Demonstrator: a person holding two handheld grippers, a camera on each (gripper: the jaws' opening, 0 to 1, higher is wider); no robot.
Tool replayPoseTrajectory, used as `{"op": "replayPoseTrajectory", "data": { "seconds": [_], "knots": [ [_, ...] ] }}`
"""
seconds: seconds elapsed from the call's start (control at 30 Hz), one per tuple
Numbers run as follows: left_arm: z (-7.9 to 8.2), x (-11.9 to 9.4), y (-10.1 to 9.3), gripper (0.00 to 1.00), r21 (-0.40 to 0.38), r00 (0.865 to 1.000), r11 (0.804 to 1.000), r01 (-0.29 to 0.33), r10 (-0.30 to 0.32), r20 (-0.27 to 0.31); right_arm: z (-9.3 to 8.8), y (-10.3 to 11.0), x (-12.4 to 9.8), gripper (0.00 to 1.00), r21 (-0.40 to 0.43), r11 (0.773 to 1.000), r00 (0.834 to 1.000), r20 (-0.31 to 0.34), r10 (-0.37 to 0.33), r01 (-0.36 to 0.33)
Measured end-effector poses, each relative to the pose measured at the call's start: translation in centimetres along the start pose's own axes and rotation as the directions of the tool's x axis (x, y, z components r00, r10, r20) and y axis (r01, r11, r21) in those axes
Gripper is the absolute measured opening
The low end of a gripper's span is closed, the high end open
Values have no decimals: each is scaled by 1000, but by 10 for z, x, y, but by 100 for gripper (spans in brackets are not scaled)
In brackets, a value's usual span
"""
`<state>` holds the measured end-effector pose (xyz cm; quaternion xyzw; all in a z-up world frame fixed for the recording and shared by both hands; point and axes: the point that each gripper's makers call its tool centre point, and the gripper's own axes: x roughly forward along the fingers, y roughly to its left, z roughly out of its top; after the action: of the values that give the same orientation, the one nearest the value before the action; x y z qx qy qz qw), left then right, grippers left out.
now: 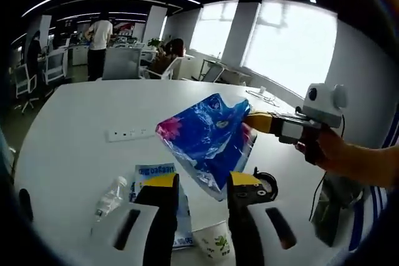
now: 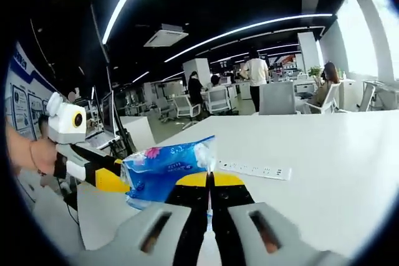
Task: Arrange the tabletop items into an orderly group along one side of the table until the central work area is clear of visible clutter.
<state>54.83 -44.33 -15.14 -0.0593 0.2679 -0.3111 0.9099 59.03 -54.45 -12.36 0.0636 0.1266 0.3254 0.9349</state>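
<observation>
Right gripper [image 2: 209, 194] fingers closed nearly tip to tip, pinching an edge of the blue plastic pack [image 2: 167, 169], held up off the white worktop [image 2: 336, 154]. Seen from the left gripper view, same pack [image 1: 209, 138] hanging at about 1 o'clock from the left gripper [image 1: 202, 185], gripped from the 3 o'clock side by the right gripper [image 1: 274, 123]. Left gripper fingers spread apart, holding nothing, hovering above the clutter.

Probably light, soft and crinkly, with slippery film likely to sag and swing from one corner; best taken at a bunched seam or supported from below.

Further out: a paper cup [image 1: 212, 244] at 6 o'clock, a blue-labelled packet [image 1: 156, 172] and a clear bottle [image 1: 109, 197] at 8 o'clock, a power strip [image 1: 131, 133] [image 2: 252, 169] at 10 o'clock.
</observation>
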Motion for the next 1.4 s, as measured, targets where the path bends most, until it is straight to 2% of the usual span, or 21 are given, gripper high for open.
{"op": "replayPoseTrajectory", "data": {
  "seconds": [0.13,0.27,0.7,1.2,1.4],
  "knots": [
    [1,7,-10,15,10,1000,1000,13,-13,-7,1,-8,-13,0,7,1000,1000,12,-26,26],
    [6,15,-22,13,33,999,999,34,-34,-3,0,-18,-29,0,18,998,998,19,-59,58],
    [3,37,-53,3,78,995,992,97,-94,-38,-9,-38,-65,0,34,993,993,7,-114,113],
    [16,71,-90,0,112,986,980,163,-159,-46,-5,-75,-101,0,30,983,984,4,-180,180],
    [19,85,-100,0,124,983,975,182,-176,-59,-5,-91,-108,0,14,980,980,-5,-199,199]
  ]
}}
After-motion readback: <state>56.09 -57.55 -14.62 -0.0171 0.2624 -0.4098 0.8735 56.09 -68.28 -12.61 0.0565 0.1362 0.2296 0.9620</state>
